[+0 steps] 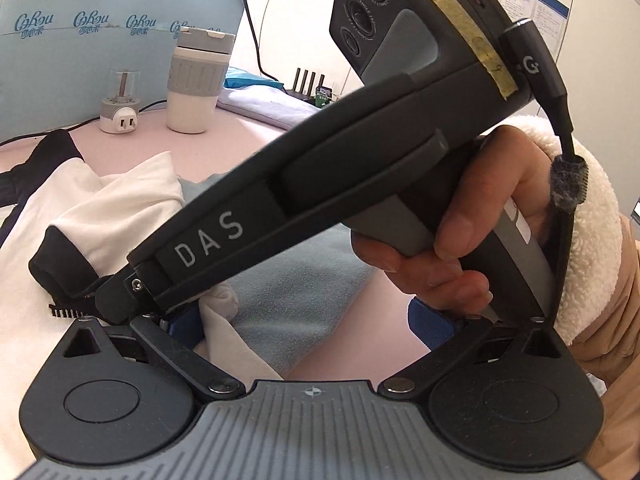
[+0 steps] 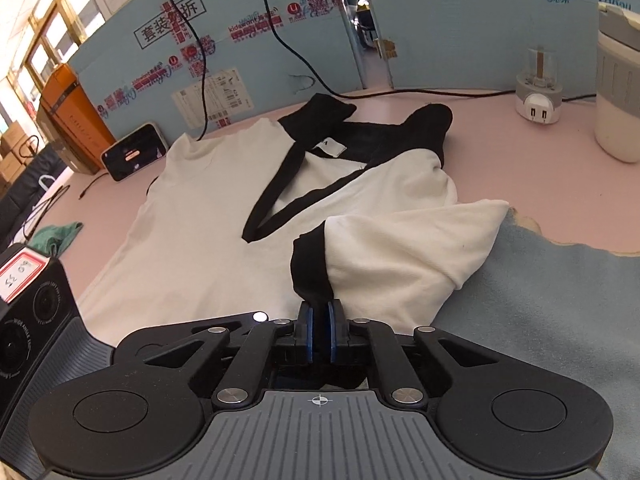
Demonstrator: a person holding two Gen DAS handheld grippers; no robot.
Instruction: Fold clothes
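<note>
**A:** While you've got that pinch, tell me what the right claw actually has.

**B:** My right claw [image 2: 319,312] is all but closed, its blue pads a sliver apart. The black cuff [image 2: 310,268] of the sleeve [image 2: 400,248] runs straight down into them, so I read that as a grip on the cuff's edge and nothing else.

**A:** And the shirt itself?

**B:** The shirt [image 2: 208,208] lies flat on the pink table [image 2: 480,128]. Its black collar [image 2: 360,136] is at the far end, so its long axis runs away from me, from my claw toward the collar. The sleeve is bunched ahead and to the right of my pads, and its outer fold spills onto the blue-grey cloth [image 2: 540,300].

**A:** So which way does the fold go?

**B:** I'd say across the axis, not along it. The body of the shirt spreads out to the left of the cuff, so the sleeve has to travel leftward over the chest with the cuff leading.

**A:** Could the left claw do it?

**B:** My left claw [image 1: 308,320] stands wide open and holds nothing, with only a bit of white cloth just beside one pad. It sits near the close edge of the shirt, and the right claw's body crosses right in front of it. The right claw is on the cuff, so I think the move is the right's to make.
</note>
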